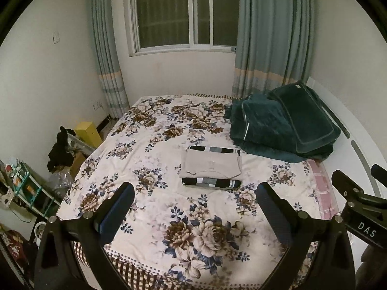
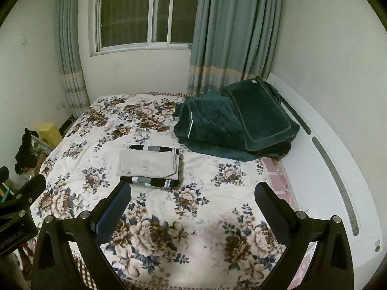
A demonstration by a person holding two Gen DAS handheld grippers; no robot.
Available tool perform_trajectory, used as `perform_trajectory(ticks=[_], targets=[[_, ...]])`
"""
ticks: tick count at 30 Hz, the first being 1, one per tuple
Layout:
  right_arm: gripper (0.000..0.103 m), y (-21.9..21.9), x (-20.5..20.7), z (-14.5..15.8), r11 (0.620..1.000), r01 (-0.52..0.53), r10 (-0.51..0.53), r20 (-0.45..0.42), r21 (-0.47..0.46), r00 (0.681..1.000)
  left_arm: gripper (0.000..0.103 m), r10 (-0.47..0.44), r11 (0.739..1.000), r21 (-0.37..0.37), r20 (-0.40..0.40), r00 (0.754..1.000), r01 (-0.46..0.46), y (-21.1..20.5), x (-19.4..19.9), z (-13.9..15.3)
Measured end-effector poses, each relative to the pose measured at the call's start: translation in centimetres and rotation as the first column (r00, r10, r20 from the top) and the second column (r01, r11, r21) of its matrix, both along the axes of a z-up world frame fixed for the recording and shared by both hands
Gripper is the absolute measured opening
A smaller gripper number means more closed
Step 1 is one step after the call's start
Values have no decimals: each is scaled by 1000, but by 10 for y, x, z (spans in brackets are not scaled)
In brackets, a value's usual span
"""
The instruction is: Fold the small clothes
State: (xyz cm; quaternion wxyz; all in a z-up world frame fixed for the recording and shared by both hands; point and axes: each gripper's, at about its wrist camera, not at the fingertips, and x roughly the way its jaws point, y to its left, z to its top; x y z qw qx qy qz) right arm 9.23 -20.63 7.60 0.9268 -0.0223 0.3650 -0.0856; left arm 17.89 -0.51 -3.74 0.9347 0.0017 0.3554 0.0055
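Beige shirt point(image 1: 211, 165); striped garment point(image 1: 211, 183); floral bedsheet point(image 1: 150, 145); teal blanket point(image 1: 278, 125).

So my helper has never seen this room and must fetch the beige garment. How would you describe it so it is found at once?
Start at the floral bedspread on the bed under the window. Near its middle, left of the dark green blanket pile, sits a small stack of folded clothes. The beige shirt is the plain top piece, lying on a black, grey and white striped garment.

White letters "DAS" on black body of right hand-held gripper point(image 1: 350, 186), seen at edge of left wrist view. No other words readable.
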Motion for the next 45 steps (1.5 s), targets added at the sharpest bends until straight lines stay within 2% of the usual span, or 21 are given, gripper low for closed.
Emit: perform_trajectory(ticks=[30,45], targets=[[103,3,-6,16,1000,-18,18,15,9,1000,103,13,1000,15,24,1000,-13,-5,-8,8],[103,13,6,31,999,-32,32,26,15,999,103,24,1000,2,48,999,-24,-7,-8,16]])
